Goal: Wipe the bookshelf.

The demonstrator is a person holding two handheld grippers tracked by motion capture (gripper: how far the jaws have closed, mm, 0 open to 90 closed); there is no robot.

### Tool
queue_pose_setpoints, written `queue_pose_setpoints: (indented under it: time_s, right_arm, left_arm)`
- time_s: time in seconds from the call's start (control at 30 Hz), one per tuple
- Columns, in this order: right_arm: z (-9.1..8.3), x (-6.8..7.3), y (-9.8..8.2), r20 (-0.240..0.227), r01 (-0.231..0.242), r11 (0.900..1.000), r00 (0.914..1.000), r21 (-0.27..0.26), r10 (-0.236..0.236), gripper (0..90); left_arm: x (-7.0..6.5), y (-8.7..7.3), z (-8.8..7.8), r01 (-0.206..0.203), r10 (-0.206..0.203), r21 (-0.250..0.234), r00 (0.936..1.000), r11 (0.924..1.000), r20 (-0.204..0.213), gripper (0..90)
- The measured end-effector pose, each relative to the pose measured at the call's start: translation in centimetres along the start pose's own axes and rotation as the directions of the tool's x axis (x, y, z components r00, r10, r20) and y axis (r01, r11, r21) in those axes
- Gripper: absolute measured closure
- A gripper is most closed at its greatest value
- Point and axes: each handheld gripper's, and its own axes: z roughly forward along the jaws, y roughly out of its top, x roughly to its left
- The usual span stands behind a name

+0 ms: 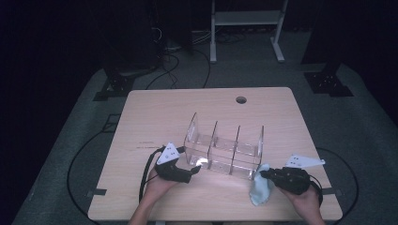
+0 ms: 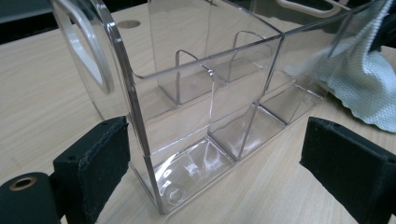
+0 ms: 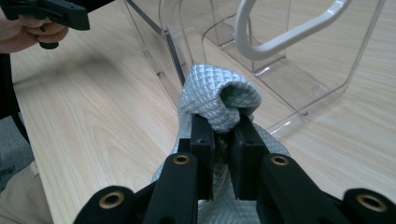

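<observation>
Clear acrylic organizer [image 1: 224, 150] sits upright on the bench [image 1: 155, 112], just below centre, long axis running 9-to-3 with a slight tilt toward 4, open tops up, three compartments. Left gripper [image 1: 193, 171] at its 9 o'clock end, jaws released, straddling the near corner wall without pressing. Right gripper [image 1: 264, 174] at the 4 o'clock end, jaws clenched on a bunched pale blue cloth [image 1: 261, 188] touching the organizer's end wall.

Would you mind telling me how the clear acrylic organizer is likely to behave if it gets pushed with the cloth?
The clear organizer looks rigid, with thin hard walls, so it probably won't flex. Standing empty on the smooth wooden table, it seems light and may slide. Its tall end panels suggest a high push might tip it, unless the left hand-held gripper straddling its corner steadies it.
</observation>
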Motion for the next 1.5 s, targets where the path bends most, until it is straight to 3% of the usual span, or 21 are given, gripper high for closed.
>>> queue_pose_setpoints:
  time_s: [0.1,0.2,0.33,0.7,0.97,1.07,1.2,1.5]
  right_arm:
    - [-0.2,0.1,-0.1,-0.001,0.002,1.000,1.0000,0.000,-0.002,80.7]
    - [-0.1,0.6,-0.1,-0.005,0.015,1.000,0.9999,0.008,-0.015,80.7]
    - [0.0,0.9,-0.1,-0.009,0.023,1.000,0.9997,0.009,-0.023,80.7]
    - [0.2,1.3,-0.2,-0.022,0.027,1.000,0.9994,0.013,-0.026,80.7]
    - [0.2,0.2,0.1,-0.007,0.011,1.000,0.9999,0.007,-0.011,80.8]
    - [0.3,-0.9,0.4,-0.004,0.000,1.000,1.0000,0.011,0.000,80.7]
    - [0.4,-1.6,0.8,0.005,0.016,1.000,0.9999,0.017,-0.016,80.8]
    - [1.6,-3.3,1.7,0.015,0.017,1.000,0.9997,0.000,-0.017,80.8]
  left_arm:
    - [0.6,0.3,0.0,0.012,-0.012,-0.010,0.9999,0.9999,-0.010,7.6]
    - [1.4,1.1,-0.1,0.009,-0.010,-0.050,0.9999,0.9987,-0.014,7.6]
    - [1.8,1.8,0.2,0.002,-0.002,-0.045,1.0000,0.9990,-0.007,7.6]
    - [2.7,2.5,1.5,0.029,-0.025,-0.069,0.9976,0.9972,0.065,7.8]
    - [2.7,2.5,1.5,0.045,-0.038,-0.067,0.9943,0.9968,0.100,15.8]
    - [2.4,2.4,1.3,0.046,-0.039,-0.064,0.9931,0.9969,0.111,16.3]
    - [2.3,2.1,0.9,0.043,-0.034,-0.071,0.9923,0.9965,0.119,23.3]
    - [1.6,1.7,-0.7,0.016,-0.010,-0.053,0.9948,0.9985,0.101,34.8]
